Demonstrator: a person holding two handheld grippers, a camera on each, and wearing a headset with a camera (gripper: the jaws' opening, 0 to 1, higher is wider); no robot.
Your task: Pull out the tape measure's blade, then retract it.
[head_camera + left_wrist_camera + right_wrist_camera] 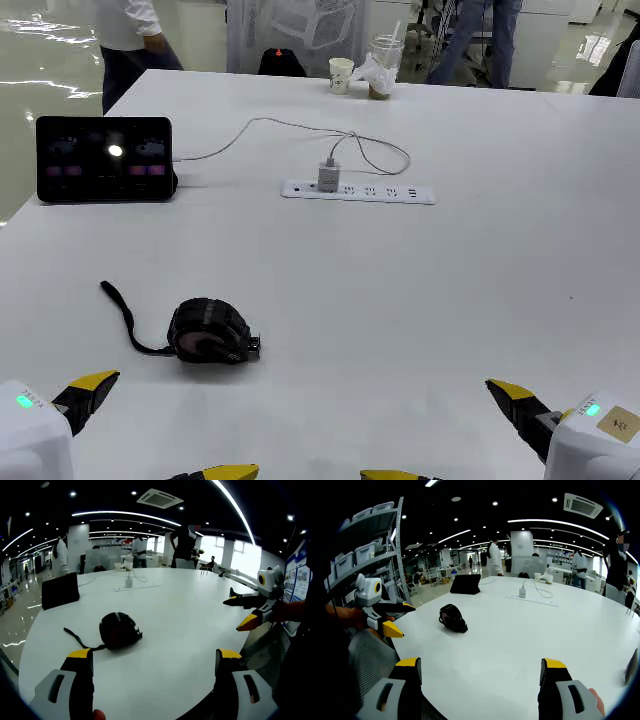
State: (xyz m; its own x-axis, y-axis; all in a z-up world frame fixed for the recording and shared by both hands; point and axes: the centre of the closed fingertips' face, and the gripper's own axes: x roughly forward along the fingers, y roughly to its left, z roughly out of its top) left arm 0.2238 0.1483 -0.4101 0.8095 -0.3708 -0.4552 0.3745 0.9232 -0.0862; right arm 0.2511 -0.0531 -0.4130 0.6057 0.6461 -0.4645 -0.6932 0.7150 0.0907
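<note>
1. Your left gripper (155,430) hangs just over the near edge of the white table (480,280). Its yellow-tipped fingers (80,654) are spread wide apart and hold nothing
2. Your right gripper (445,432) is level with it on the other side, and its fingers (409,662) are spread just as wide, with nothing between them
3. The tape measure (208,330) lies on the table ahead of your left fingers, apart from them and touching neither. In the left gripper view it sits in line with the gap between the two fingers, nearer the left-hand one
4. From your right fingers the tape measure is farther off, ahead and to their left, well apart from both tips
5. Its black wrist strap (125,320) trails on the tabletop from the case's left side, curving away from your left fingers
6. Far beyond both pairs of fingers a dark tablet (103,158) stands to the left, and a white power strip (358,191) with a charger (328,177) plugged in lies near the middle
7. A paper cup (341,74) stands at the far edge of the table, well beyond everything else
</note>
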